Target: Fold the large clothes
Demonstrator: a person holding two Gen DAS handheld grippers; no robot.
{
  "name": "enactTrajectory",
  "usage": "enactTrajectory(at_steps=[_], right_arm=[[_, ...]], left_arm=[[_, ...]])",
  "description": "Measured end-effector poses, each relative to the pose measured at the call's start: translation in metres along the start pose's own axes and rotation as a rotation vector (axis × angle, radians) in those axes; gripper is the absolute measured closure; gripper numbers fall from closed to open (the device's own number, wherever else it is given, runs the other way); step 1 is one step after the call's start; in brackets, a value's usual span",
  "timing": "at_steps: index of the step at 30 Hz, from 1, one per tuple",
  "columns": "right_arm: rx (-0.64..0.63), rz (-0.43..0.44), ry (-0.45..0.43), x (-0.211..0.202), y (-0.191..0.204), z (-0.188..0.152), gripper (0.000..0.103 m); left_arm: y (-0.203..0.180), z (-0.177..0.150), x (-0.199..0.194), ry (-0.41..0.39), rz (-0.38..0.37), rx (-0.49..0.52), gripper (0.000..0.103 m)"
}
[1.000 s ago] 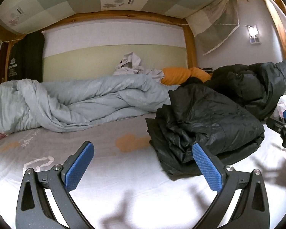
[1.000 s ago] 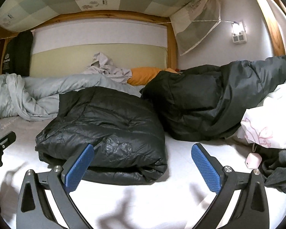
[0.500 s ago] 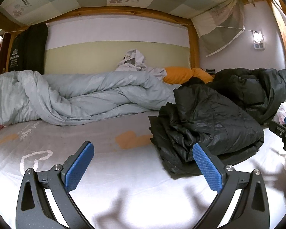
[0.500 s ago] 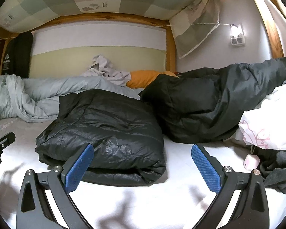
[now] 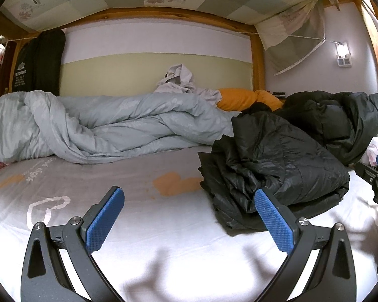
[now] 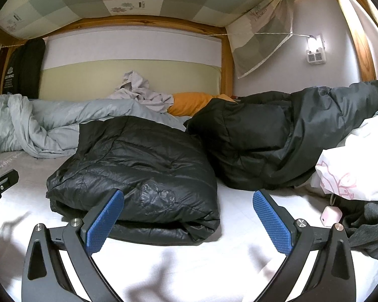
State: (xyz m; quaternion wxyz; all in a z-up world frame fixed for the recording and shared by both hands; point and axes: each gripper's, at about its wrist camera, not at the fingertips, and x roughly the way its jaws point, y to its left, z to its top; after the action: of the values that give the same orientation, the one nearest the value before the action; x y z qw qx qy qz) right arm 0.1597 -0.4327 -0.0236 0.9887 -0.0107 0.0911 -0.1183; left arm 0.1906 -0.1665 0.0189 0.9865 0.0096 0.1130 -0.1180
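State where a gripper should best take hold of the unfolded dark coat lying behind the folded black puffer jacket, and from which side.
Probably its near edge, approached from the front: that hem lies low on the white sheet, facing the open right gripper, whereas the bulk mounds high behind.

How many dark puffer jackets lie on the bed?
2: a folded black jacket lies before the open right gripper; a bulkier dark jacket is heaped behind it. More may be hidden.
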Motion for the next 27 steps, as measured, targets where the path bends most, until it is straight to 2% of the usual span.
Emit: enactTrajectory(at_steps=[27], right_arm=[[-0.008,0.0,-0.002,-0.0002,0.0011,0.0004,0.0]], left_arm=[[0.004,-0.0008,0.0027,0.02,0.004,-0.005,0.0]])
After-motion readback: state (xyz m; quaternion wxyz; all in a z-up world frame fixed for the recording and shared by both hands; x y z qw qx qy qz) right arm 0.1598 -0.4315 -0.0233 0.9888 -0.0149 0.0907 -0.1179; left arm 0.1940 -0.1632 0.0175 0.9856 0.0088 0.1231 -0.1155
